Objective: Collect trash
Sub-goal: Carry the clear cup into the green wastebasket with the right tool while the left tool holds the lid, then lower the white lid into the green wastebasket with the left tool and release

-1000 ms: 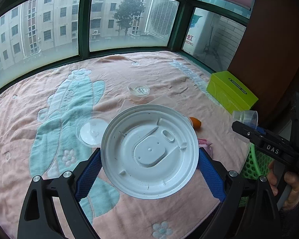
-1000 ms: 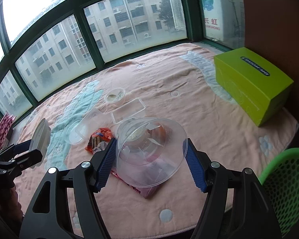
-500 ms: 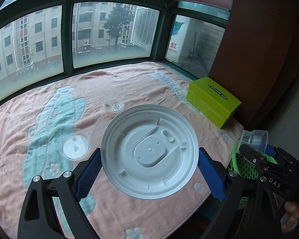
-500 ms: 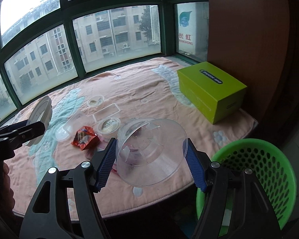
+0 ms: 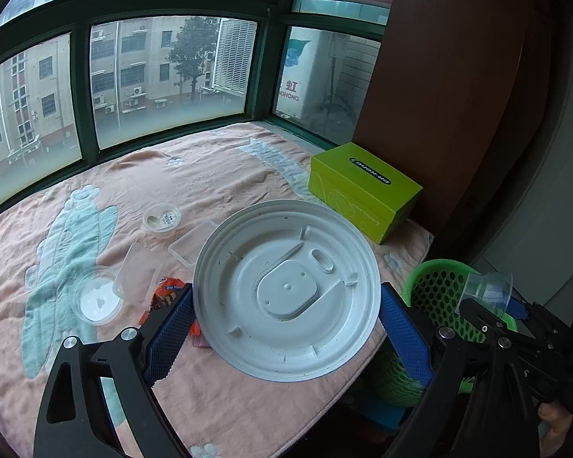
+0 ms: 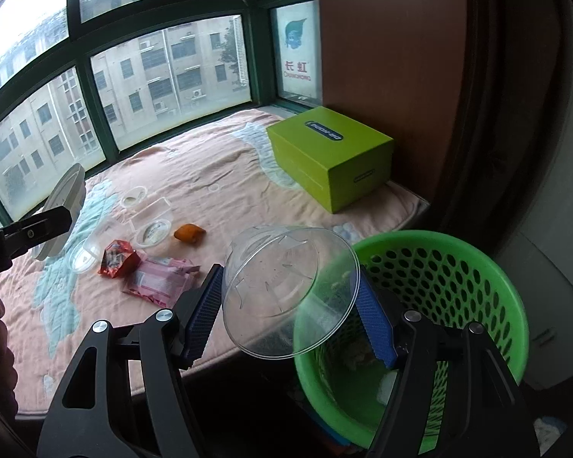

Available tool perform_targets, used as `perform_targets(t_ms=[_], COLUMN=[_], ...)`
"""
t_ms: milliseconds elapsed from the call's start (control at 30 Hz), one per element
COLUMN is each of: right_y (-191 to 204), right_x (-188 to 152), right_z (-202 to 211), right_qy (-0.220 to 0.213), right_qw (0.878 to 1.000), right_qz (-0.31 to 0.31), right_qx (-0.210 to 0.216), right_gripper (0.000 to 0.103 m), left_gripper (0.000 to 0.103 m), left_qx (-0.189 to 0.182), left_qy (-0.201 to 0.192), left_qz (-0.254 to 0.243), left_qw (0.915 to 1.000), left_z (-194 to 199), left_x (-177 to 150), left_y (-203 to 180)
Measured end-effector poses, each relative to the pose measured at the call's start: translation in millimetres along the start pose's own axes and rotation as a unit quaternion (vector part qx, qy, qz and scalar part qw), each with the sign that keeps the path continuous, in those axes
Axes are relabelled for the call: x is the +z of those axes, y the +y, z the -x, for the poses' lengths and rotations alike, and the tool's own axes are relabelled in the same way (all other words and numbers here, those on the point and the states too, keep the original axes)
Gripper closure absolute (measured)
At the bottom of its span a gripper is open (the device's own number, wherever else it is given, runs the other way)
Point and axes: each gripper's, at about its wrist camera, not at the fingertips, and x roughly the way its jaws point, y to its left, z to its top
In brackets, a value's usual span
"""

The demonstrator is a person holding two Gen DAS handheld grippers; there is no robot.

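Clear round bowl [image 6: 286, 286], white ribbed lid [image 5: 286, 290]

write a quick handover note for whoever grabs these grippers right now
Left gripper: shut on the white lid, held above the blanket edge.
Right gripper: shut on the clear bowl, at the near rim of the green basket.
Basket sits on the floor beside the blanket; it holds a few scraps.
Done: lid and bowl picked up, neither dropped yet.
Left: drop both into the basket, then collect the red wrapper, pink packet, orange piece and small clear tubs. The green box is probably not trash.
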Motion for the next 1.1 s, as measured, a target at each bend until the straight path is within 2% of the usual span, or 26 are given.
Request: perform_targets(t_ms=[300, 700, 1100], right_y=[-38, -74, -93], right_x=[-14, -26, -31], right_z=[10, 17, 31], right_qy=[0.008, 0.013, 0.000], right_qw=[0.998, 0.995, 0.992], right_qz=[-0.036, -0.069, -0.087], right_qx=[-0.041, -0.076, -0.088], right_gripper=[0.035, 0.034, 0.025], left_gripper=[0.014, 0.014, 0.014], left_qx=[-0.017, -0.044, -0.070], left_qy=[0.002, 0.003, 0.009], left_qz=[-0.015, -0.040, -0.071], left_qw=[0.9997, 0.9982, 0.9950], left_z=[-6, -11, -19], left_x=[3, 9, 12], left_y=[-23, -58, -97])
